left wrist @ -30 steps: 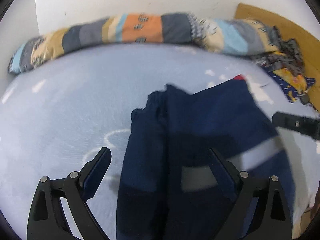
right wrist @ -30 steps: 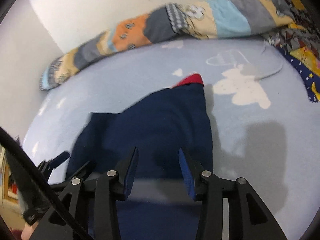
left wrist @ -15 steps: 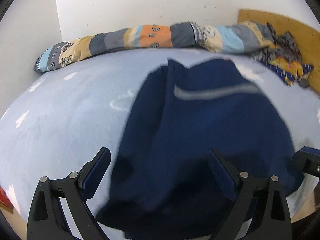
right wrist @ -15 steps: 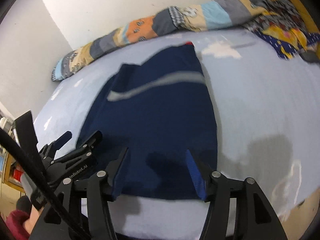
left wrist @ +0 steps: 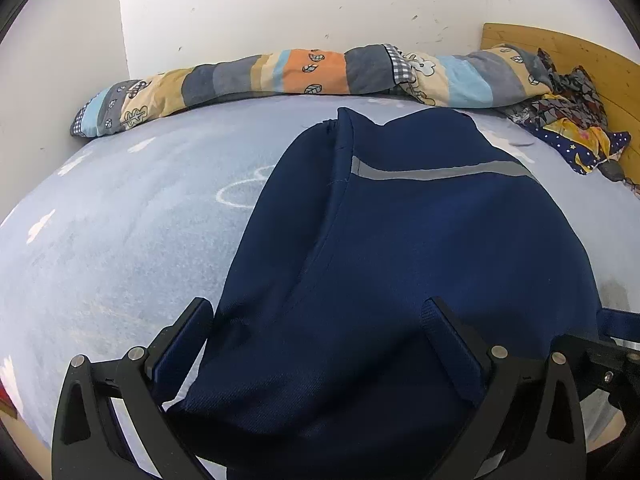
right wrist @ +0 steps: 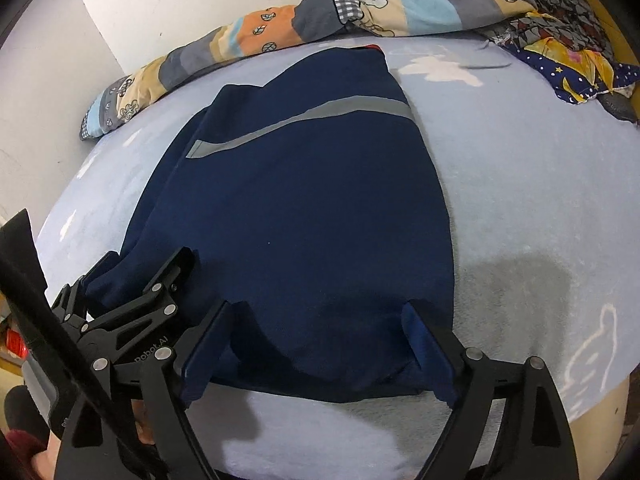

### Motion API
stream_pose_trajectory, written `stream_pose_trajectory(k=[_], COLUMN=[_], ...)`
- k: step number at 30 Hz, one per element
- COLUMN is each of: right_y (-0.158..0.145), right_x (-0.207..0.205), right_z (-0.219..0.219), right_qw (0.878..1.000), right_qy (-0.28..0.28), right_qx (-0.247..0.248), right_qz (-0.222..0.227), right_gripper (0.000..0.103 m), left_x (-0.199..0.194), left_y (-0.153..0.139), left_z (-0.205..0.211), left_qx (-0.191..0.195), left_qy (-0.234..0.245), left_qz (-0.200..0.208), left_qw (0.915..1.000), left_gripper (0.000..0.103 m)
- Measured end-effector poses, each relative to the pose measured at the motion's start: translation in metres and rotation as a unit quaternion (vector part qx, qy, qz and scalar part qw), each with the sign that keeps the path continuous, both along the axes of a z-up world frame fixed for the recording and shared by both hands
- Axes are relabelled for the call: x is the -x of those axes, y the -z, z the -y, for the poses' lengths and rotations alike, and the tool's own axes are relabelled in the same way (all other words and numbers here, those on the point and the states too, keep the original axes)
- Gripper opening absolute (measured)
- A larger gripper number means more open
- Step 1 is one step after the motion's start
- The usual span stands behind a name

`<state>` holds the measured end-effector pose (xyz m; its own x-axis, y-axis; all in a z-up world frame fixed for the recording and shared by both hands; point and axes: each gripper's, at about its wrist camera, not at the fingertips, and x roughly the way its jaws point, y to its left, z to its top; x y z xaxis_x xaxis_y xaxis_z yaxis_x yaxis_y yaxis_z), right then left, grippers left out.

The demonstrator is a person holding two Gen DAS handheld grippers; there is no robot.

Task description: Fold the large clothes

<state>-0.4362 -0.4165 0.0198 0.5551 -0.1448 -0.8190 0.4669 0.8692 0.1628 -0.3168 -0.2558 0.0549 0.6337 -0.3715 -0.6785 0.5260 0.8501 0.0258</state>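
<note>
Where your folded navy-blue knit garment [right wrist: 304, 184] meets the near edge of the bed, its hem slips under both sets of fingers, so you can't see how that edge finishes. It lies flat on the pale blue fleecy bedsheet [right wrist: 520, 184], a broad rounded block of matte woven cloth with a grey reflective stripe [right wrist: 304, 118] across its far end. A sliver of red [right wrist: 373, 46] peeks out at the far corner; what it belongs to is hidden. From the left wrist view a raised seam runs down the left side, and a folded layer pokes up at the far edge.

Your left gripper [left wrist: 320, 340] has its jaws spread wide, and they have just been widening; cloth lies below and between them, with neither pad pressing on it. Your right gripper [right wrist: 320, 344] has also just been opening, its blue-padded fingers [right wrist: 424, 344] standing apart over the near hem, nothing clamped.

Farther back, a long rolled patchwork quilt in orange, grey, cream and light blue [left wrist: 304, 72] runs along the white wall [left wrist: 304, 4]. At the right, a crumpled heap of patterned fabric in dark blue and yellow [left wrist: 580, 136] sits by a wooden headboard [left wrist: 568, 48], its shapes too tangled to sort out. White cloud prints [right wrist: 436, 70] dot the sheet.
</note>
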Motion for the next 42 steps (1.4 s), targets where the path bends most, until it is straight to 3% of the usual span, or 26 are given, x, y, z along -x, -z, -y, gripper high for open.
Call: stream_pose_trajectory(k=[9, 11, 13, 16, 19, 23, 28, 35, 37, 39, 42], right_y=[-0.004, -0.008, -0.017, -0.027, -0.020, -0.004, 0.004, -0.012, -0.028, -0.037, -0.030], right_x=[0.000, 0.002, 0.007, 0.012, 0.010, 0.005, 0.002, 0.009, 0.014, 0.015, 0.012], right_z=[0.001, 0.001, 0.002, 0.002, 0.002, 0.002, 0.009, 0.001, -0.002, -0.005, -0.002], right_qw=[1.000, 1.000, 1.000, 0.999, 1.000, 1.000, 1.000, 1.000, 0.999, 0.996, 0.998], right_qy=[0.000, 0.002, 0.003, 0.010, 0.006, 0.003, 0.000, -0.001, 0.004, 0.008, 0.012], right_qx=[-0.011, -0.011, -0.009, 0.018, 0.010, 0.011, -0.005, 0.006, 0.040, 0.070, 0.061], right_qz=[0.000, 0.006, 0.027, 0.038, 0.022, -0.012, -0.020, 0.010, 0.035, 0.045, 0.028], right_gripper=[0.090, 0.083, 0.065, 0.046, 0.037, 0.037, 0.038, 0.045, 0.046, 0.053, 0.054], left_x=[0.001, 0.000, 0.001, 0.001, 0.001, 0.002, 0.003, 0.000, -0.001, -0.001, -0.002], left_y=[0.000, -0.001, -0.001, -0.001, -0.001, -0.001, 0.000, -0.002, -0.002, -0.002, -0.002], left_z=[0.000, 0.000, 0.000, 0.001, 0.001, 0.001, 0.001, -0.002, -0.002, -0.002, -0.003], left_qx=[-0.002, -0.002, -0.002, -0.002, -0.003, -0.006, -0.007, -0.003, -0.001, -0.002, -0.002], left_qy=[0.001, 0.002, 0.001, 0.001, 0.001, 0.002, 0.002, 0.005, 0.005, 0.005, 0.004], left_qz=[0.003, 0.004, 0.004, 0.005, 0.005, 0.011, 0.013, 0.001, -0.003, -0.004, -0.003], left_qw=[1.0000, 1.0000, 1.0000, 1.0000, 1.0000, 0.9999, 0.9999, 1.0000, 1.0000, 1.0000, 1.0000], left_gripper=[0.103, 0.103, 0.103, 0.103, 0.103, 0.103, 0.103, 0.103, 0.103, 0.103, 0.103])
